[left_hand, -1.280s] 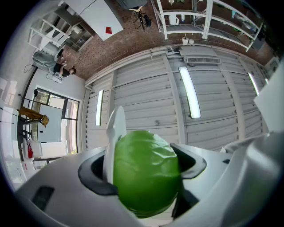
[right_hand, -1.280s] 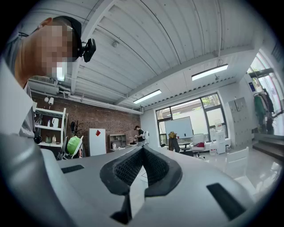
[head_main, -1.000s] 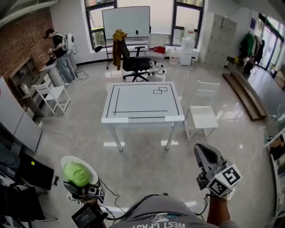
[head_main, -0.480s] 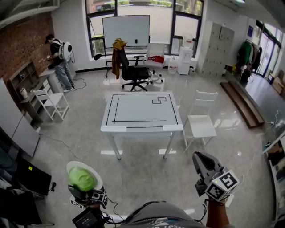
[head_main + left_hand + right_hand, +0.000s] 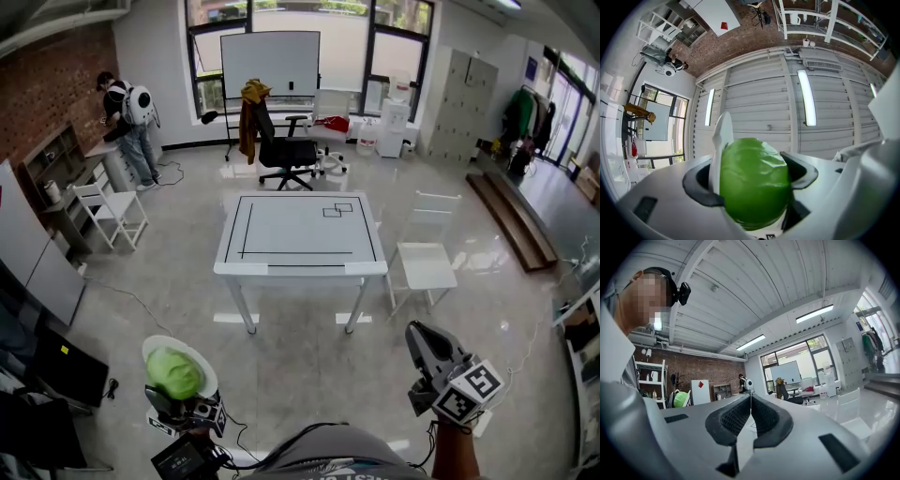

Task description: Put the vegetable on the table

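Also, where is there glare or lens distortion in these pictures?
Head view: window light glares on the glossy floor, straight lines bow. Left gripper view: heavy fisheye, dark corners, ceiling lamp blown out, vegetable sharp. Right gripper view: same fisheye, bright windows.

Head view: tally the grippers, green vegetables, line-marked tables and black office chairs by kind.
Grippers: 2, left gripper and right gripper
Green vegetable: 1
Line-marked table: 1
Black office chair: 1
Total: 5
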`<state>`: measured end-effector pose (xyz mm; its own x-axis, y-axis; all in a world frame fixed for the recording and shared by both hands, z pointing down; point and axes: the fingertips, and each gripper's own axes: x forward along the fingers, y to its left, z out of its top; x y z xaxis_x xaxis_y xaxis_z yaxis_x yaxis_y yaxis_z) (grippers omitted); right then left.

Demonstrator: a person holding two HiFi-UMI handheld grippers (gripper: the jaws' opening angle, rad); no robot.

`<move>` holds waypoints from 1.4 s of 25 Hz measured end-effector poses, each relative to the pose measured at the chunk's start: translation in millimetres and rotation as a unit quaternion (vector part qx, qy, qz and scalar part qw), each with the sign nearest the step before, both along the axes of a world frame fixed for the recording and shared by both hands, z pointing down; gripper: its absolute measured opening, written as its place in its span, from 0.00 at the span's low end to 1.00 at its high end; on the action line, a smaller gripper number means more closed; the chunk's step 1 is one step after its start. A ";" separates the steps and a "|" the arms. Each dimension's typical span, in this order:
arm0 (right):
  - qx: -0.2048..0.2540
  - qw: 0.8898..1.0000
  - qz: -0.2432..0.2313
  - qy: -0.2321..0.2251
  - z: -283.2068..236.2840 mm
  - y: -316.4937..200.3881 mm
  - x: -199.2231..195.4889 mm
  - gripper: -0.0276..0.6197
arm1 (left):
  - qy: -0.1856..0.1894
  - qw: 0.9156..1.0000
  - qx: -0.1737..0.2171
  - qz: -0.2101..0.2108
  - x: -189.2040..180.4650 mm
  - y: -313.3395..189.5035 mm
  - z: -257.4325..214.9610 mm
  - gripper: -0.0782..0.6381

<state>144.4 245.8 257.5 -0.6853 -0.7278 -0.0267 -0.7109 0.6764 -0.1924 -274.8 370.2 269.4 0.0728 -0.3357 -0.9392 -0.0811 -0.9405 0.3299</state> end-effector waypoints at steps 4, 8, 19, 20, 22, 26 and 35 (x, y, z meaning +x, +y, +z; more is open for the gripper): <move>-0.012 1.000 0.003 -0.026 4.1 -0.4 14.6 0.05 | -0.005 1.000 0.000 0.002 11.4 0.8 -8.2 0.63; -0.028 0.999 0.013 -0.045 12.1 -4.9 28.9 0.05 | -0.004 1.000 0.001 0.008 22.1 0.2 -10.5 0.63; -0.066 0.997 0.020 -0.036 36.0 -20.3 43.9 0.05 | 0.016 1.000 -0.018 0.008 34.3 -10.2 4.7 0.63; -0.072 0.996 0.022 -0.038 38.5 -21.7 45.8 0.05 | 0.018 1.000 -0.019 0.009 34.9 -11.6 4.7 0.63; -0.086 0.995 0.024 -0.044 43.5 -24.5 48.5 0.05 | 0.026 0.999 -0.022 0.010 34.8 -14.3 8.7 0.63; -0.118 0.991 0.022 -0.053 57.2 -26.6 47.5 0.05 | 0.041 0.998 -0.037 0.014 34.4 -19.2 17.2 0.63; -0.202 0.975 0.002 -0.094 96.2 -33.2 32.6 0.05 | 0.100 0.991 -0.086 0.036 34.3 -46.5 45.7 0.63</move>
